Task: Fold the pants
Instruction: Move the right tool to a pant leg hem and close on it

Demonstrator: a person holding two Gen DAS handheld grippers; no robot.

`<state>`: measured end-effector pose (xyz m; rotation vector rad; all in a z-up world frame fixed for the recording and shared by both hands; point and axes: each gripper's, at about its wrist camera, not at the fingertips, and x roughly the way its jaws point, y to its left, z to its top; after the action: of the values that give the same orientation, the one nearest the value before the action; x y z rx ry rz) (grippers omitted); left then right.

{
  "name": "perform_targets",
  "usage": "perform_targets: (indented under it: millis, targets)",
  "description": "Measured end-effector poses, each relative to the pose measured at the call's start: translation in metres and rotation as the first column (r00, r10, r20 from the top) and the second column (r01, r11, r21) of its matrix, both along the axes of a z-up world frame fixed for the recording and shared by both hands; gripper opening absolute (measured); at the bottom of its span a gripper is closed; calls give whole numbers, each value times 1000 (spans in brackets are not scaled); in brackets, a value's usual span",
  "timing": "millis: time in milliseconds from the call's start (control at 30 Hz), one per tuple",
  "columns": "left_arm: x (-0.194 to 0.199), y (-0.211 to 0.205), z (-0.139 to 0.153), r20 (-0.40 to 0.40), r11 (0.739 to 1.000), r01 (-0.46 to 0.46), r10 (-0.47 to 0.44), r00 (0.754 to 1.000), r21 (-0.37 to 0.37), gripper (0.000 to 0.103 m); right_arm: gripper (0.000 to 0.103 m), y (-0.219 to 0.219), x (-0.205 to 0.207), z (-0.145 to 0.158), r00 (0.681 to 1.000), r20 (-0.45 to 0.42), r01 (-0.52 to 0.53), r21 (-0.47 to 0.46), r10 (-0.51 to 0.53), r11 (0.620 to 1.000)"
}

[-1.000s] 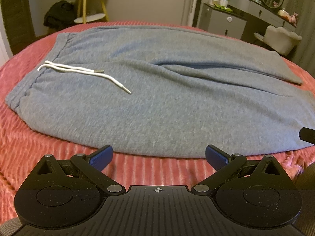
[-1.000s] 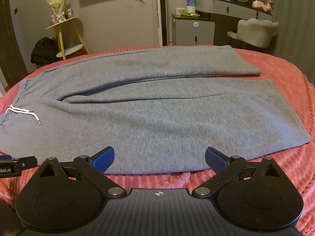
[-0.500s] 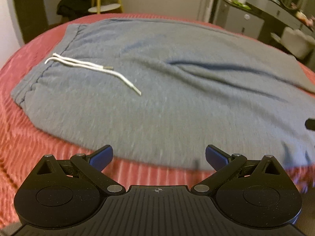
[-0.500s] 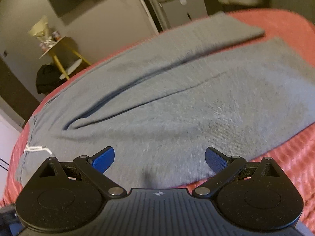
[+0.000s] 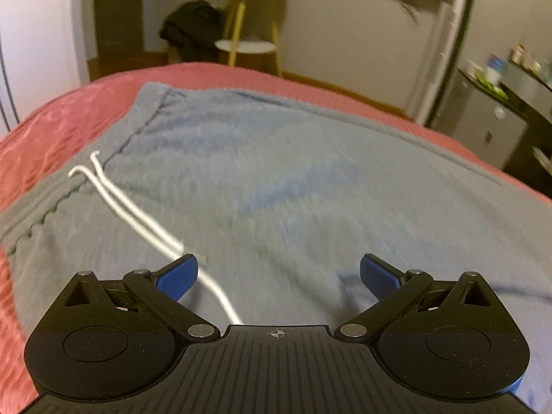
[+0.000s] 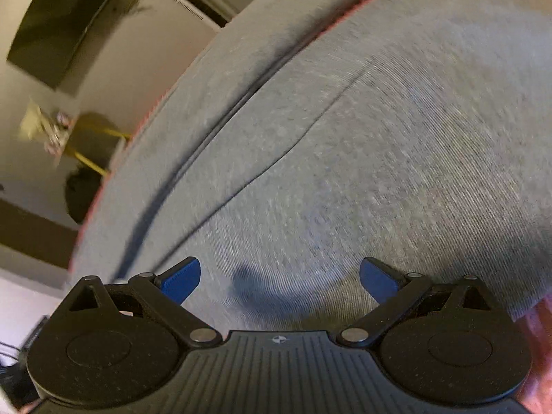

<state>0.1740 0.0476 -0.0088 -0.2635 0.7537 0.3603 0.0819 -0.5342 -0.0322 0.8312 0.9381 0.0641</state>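
— Over the waistband end of the grey pants [image 5: 293, 186], what do we have on the left?

— We see the left gripper [image 5: 278, 272] above the cloth with its blue pads spread wide and nothing between them. The white drawstring [image 5: 138, 214] runs from the far left towards us and passes just beside the left pad [image 5: 177, 276].

— And where do the pants lie?

— Flat on the red ribbed bedspread [image 5: 51, 127], waistband at the left, legs stretching off to the right.

— The right side?

— We find the right gripper [image 6: 279, 274] over the near leg of the pants [image 6: 379, 155], the view tilted. Its fingers are wide apart too, empty. A dark shadow sits on the cloth between them; we cannot tell whether the pads touch the fabric.

— Anything beyond the bed?

— A yellow-legged side table [image 5: 246, 27] against the far wall, with a dark bundle [image 5: 189, 31] beside it.
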Motion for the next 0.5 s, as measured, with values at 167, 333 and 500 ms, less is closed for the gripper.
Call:
perform_targets:
  millis: [167,333,500]
  targets:
    - [2,23,-26,84,993,-72,64,994,92,103,99,-2,26,9,993,-108,-51,8,51,999]
    - [4,41,-25,119,984,-144,132,984,100,103,99,-1,80,57,999,12,-51,-141,53,989]
    - [11,45,-42,77,979,-154,144,987,136,103,84,-23,173,81,997,54,75,-248,-63,966]
